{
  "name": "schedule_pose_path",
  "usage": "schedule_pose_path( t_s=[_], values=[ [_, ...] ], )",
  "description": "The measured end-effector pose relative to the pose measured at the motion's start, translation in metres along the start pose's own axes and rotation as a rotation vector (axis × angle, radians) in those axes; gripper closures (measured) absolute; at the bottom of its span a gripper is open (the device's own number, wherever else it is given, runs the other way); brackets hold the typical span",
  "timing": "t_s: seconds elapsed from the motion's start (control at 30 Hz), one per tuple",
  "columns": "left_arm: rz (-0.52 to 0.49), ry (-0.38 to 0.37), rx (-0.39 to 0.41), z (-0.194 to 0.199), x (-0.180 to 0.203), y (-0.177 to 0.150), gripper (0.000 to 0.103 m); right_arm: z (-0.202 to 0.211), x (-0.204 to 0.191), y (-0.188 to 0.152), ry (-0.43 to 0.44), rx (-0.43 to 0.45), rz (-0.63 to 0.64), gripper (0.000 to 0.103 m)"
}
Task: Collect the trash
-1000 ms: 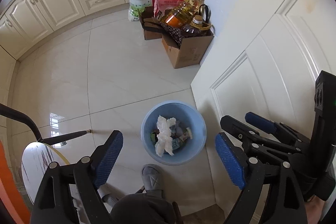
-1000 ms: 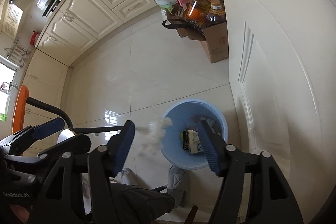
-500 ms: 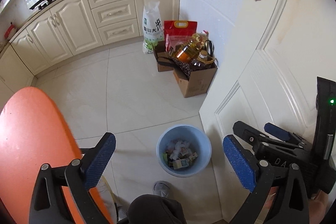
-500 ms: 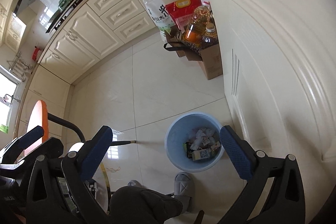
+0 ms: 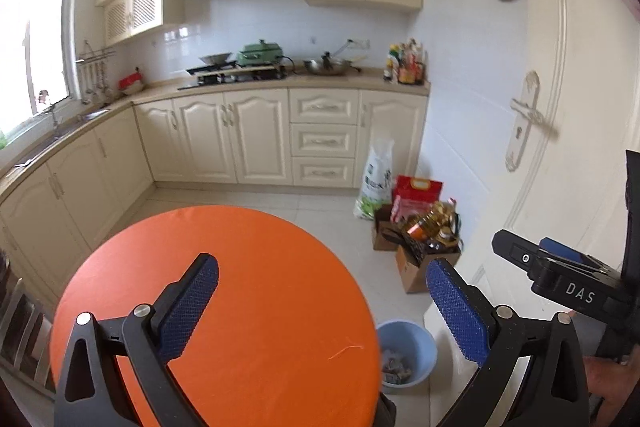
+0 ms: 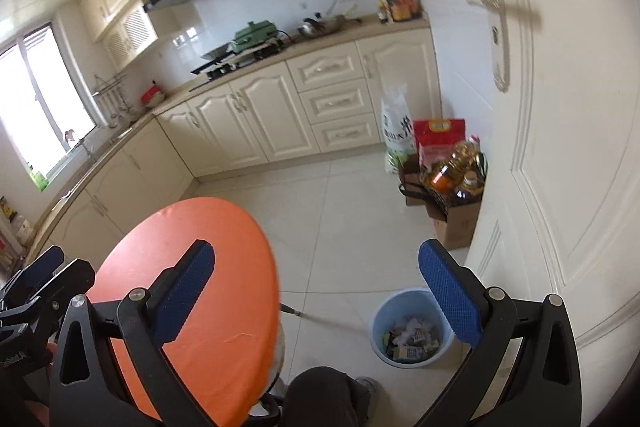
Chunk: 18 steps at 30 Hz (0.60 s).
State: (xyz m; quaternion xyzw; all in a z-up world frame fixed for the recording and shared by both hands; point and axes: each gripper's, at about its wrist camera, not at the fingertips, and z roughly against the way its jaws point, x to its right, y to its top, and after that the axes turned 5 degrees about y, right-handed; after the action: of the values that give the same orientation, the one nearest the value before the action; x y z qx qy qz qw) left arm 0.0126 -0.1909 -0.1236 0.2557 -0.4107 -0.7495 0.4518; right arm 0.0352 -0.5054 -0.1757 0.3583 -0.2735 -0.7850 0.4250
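**A:** Two grippers, both spread wide with nothing between the pads. The left gripper [image 5: 320, 307] hangs over the orange table [image 5: 256, 291]; the right gripper [image 6: 316, 297] looks down between the table's edge and the bin [image 6: 410, 329].

**B:** And the trash?

**A:** In the bin, as far as I can see: crumpled paper and small cartons [image 6: 408, 341] piled at the bottom. The bin stands on the floor just beside the door [image 6: 568, 155], close to the table. The tabletop looks bare from both views, and I see nothing loose on the tiles.

**B:** So what could go wrong now?

**A:** Mostly a missed piece. The table hides the floor under it, so a scrap there would go unnoticed. Second, the bin is light-looking plastic beside the person's knee [image 6: 324, 393] and slipper; a careless step could tip it and spill the lot.

**B:** Anything about the grippers themselves?

**A:** They sit close together, the right one visible at the edge of the left view. A quick swing could knock them into each other, or into the door handle [image 5: 528, 115].
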Motion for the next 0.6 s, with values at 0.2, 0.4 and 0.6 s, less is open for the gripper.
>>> schedule_pose_path(
  t_s=[0.2,0.4,0.6],
  values=[
    [0.073,0.179,0.115,0.100,-0.060,-0.063,0.001,0.048,-0.110,-0.019,0.112,0.080,0.162,0.000],
    [0.167,0.285,0.150,0.184,-0.099,-0.132,0.001,0.090,-0.200,-0.058,0.201,0.135,0.297,0.000],
    [0.213,0.378,0.230,0.259,-0.086,-0.192,0.001,0.120,-0.241,-0.101,0.205,0.171,0.373,0.000]
  ],
)
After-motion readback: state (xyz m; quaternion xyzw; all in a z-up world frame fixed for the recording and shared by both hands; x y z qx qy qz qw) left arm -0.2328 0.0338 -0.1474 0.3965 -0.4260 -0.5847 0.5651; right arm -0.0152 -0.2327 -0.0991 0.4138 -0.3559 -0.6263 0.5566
